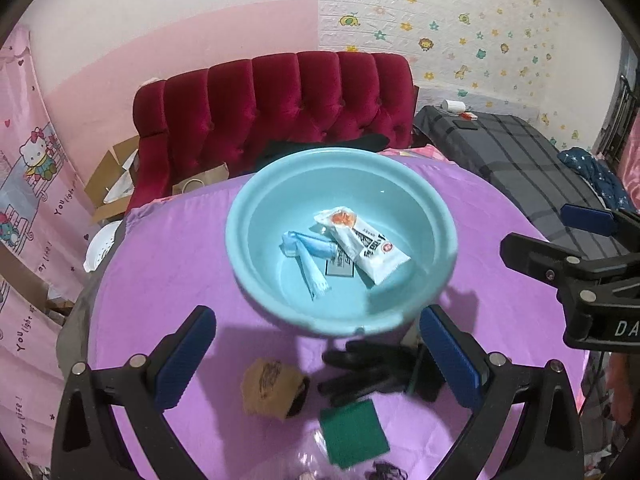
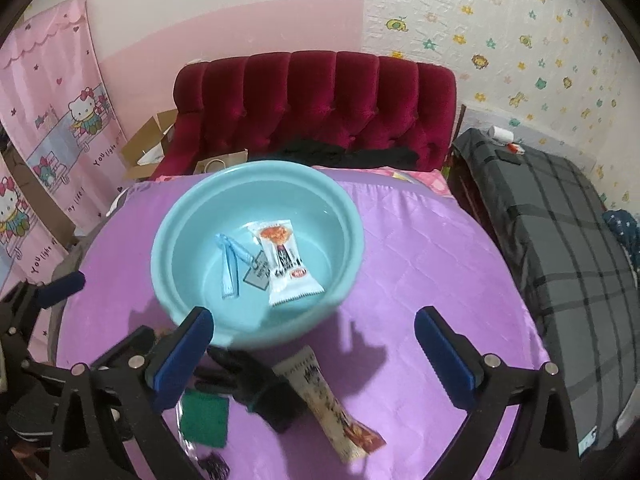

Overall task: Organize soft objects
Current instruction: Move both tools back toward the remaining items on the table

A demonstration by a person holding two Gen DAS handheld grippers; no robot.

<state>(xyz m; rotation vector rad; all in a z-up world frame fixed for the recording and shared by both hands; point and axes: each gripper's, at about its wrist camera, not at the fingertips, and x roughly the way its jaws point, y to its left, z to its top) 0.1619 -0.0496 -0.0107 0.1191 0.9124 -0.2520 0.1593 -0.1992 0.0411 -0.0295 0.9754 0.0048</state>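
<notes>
We hold both grippers above a bench draped in shiny purple cloth (image 1: 168, 264), each tilted down toward it. The jaws of the left gripper (image 1: 320, 356) stand wide apart with nothing between the pads, and the jaws of the right gripper (image 2: 316, 354) are just as wide and just as empty.

A round pale-blue plastic basin (image 1: 256, 208) sits on the cloth beyond both sets of jaws. Inside it lie a white snack packet with an orange picture (image 1: 362, 246) and a light-blue folded wrapper with a fringed end (image 1: 306, 258); the two touch near their upper ends, and both lie well clear of our pads.

Nearer to us, just this side of the basin, a black glove (image 1: 368, 372) lies flat on the cloth, seen between the left jaws but beneath them, not touched. Beside it are a brown rolled cloth (image 1: 270, 390) and a dark-green square scouring pad (image 1: 354, 434). From the right wrist view a long cream snack packet with a red end (image 2: 332, 404) lies across the cloth next to the glove, between the right jaws and below them.
</notes>
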